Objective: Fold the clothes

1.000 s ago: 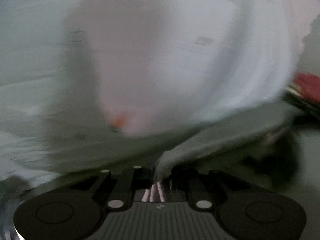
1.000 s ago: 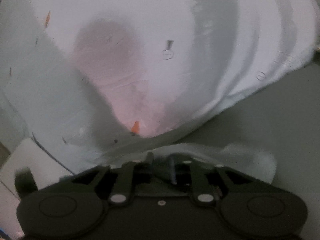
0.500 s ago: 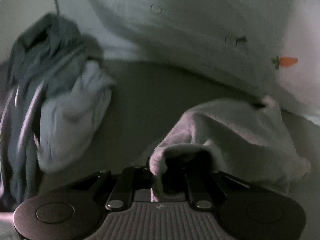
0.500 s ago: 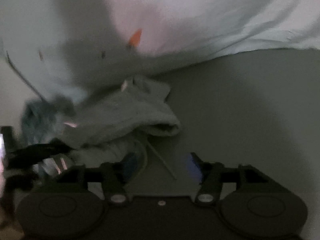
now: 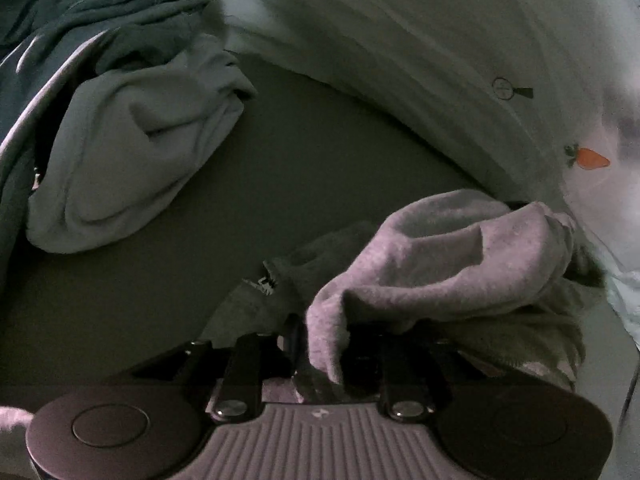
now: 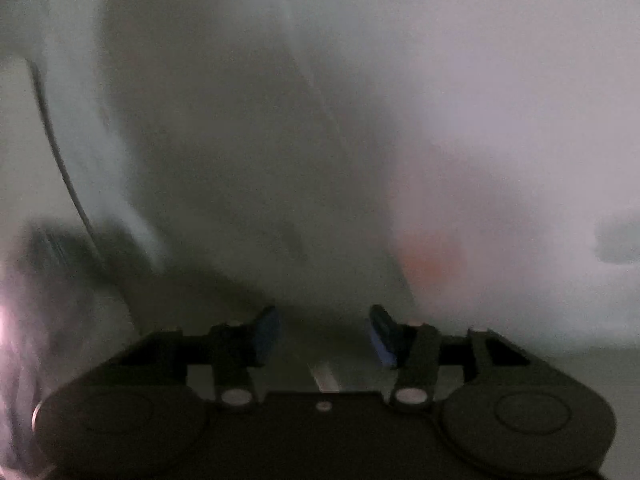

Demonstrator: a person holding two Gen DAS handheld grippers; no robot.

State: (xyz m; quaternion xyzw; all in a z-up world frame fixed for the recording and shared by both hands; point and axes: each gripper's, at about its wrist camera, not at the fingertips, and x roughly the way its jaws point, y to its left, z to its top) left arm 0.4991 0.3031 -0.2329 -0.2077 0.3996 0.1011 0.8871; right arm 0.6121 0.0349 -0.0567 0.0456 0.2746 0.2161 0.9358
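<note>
I am clamping the left gripper (image 5: pixel 322 344) on the grey garment's (image 5: pixel 452 264) edge. The right gripper (image 6: pixel 324 334) is hanging apart, empty. I should be keeping that edge taut while laying it flat on the bench (image 5: pixel 304 152).

The left gripper (image 5: pixel 320 344) pinches a grey fleece garment (image 5: pixel 460 264), with a pale crumpled garment (image 5: pixel 132 152) lying ahead-left.

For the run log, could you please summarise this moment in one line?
left tool: shut on grey sock | right tool: open, empty
</note>
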